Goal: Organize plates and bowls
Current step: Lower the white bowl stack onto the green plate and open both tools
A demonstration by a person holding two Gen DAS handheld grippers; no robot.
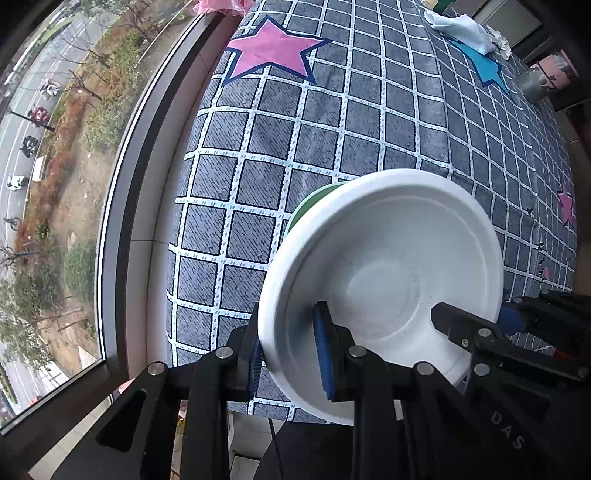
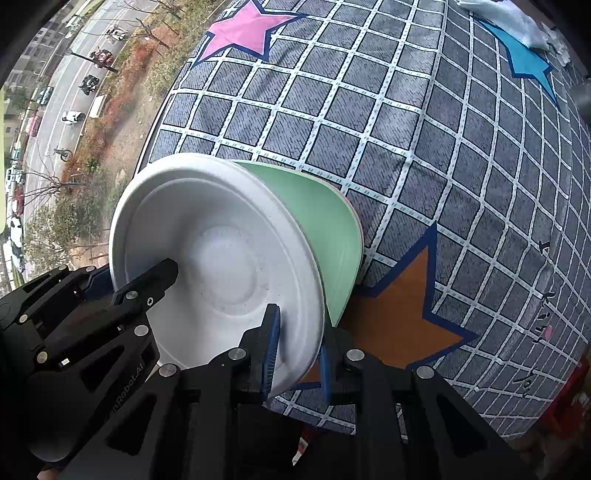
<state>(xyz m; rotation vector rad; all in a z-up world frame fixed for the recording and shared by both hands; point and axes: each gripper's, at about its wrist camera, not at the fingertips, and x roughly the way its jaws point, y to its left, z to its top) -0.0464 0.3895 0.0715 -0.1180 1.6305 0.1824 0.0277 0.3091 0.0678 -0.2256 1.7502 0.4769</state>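
A white bowl (image 1: 388, 258) is held tilted above the checked tablecloth, gripped from both sides. My left gripper (image 1: 291, 354) is shut on its left rim. My right gripper (image 2: 297, 350) is shut on its right rim. The white bowl also shows in the right wrist view (image 2: 221, 251). A green plate (image 2: 325, 236) sits behind and partly under the white bowl; only a thin green edge (image 1: 314, 201) shows in the left wrist view. Each gripper shows in the other's view, the right one (image 1: 472, 332) and the left one (image 2: 140, 291).
The grey checked tablecloth (image 1: 332, 122) with pink, blue and orange stars covers the table. A light blue cloth (image 1: 461, 29) lies at the far end, near a metal pot (image 1: 532, 85). A window (image 1: 55, 147) runs along the left edge.
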